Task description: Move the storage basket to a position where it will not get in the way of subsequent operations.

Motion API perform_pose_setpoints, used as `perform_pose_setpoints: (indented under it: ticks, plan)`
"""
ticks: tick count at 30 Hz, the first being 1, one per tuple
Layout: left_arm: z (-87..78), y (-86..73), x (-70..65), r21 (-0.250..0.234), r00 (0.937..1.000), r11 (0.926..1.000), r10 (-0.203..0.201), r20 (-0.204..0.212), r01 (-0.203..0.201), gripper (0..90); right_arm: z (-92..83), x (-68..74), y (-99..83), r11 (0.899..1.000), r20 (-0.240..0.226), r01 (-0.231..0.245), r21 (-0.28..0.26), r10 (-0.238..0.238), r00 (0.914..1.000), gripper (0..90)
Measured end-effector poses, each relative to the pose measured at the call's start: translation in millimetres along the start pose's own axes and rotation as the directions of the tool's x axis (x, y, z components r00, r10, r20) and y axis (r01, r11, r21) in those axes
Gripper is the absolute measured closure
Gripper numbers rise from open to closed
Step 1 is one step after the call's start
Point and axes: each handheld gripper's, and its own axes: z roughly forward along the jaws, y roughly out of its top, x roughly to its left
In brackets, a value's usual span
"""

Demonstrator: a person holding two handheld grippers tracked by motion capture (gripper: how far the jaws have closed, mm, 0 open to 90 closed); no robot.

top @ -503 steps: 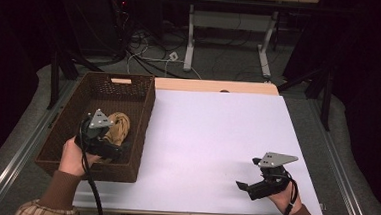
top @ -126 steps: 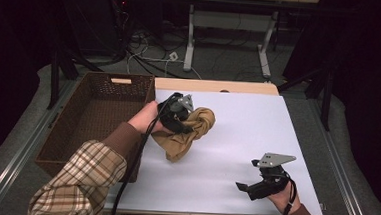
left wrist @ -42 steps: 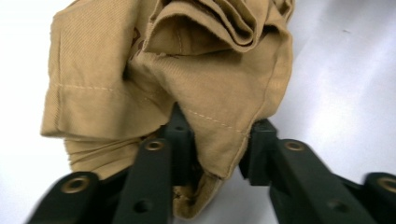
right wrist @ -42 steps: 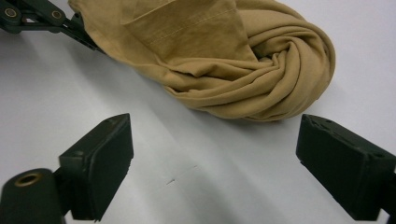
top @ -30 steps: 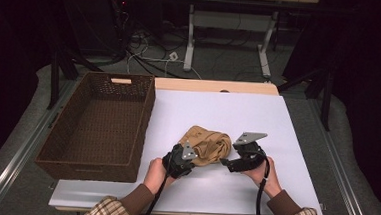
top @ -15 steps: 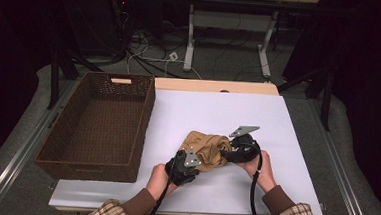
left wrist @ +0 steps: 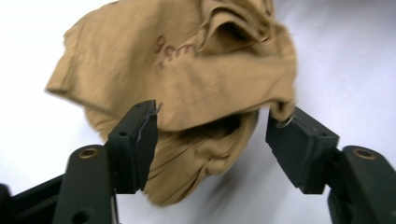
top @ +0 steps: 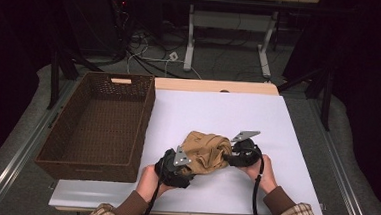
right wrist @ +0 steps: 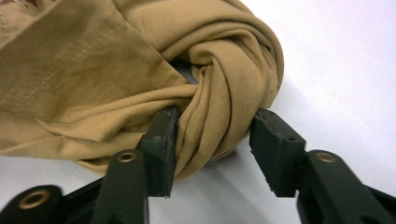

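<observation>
A: So where are we with the crumpled tan cotton shirt (top: 205,151)?

B: It's bunched up on the white table (top: 278,118), right of the brown woven basket (top: 100,122). Our left tongs (left wrist: 212,140) have just been opening, and cloth sits between the jaws without being pinched.

A: And our right tongs (right wrist: 212,149)?

B: They've been closing around a twisted fold, with one jaw touching it and a gap at the other.

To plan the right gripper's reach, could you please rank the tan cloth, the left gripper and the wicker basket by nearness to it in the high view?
1. Tan cloth, between its jaws.
2. Left gripper, across the cloth, leftward.
3. Wicker basket, far left.
</observation>
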Motion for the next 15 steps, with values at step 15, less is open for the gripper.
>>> perform_pose_setpoints:
  ticks: [15]
  plan:
    - [14.5, -10.3, 8.9, 0.022, 0.9998, 0.9996, 0.016, 0.012, -0.016, 50.6, -7.5, -1.5, -3.3, 1.0, -0.022, 0.021, 0.008, -0.021, 0.9995, 76.7]
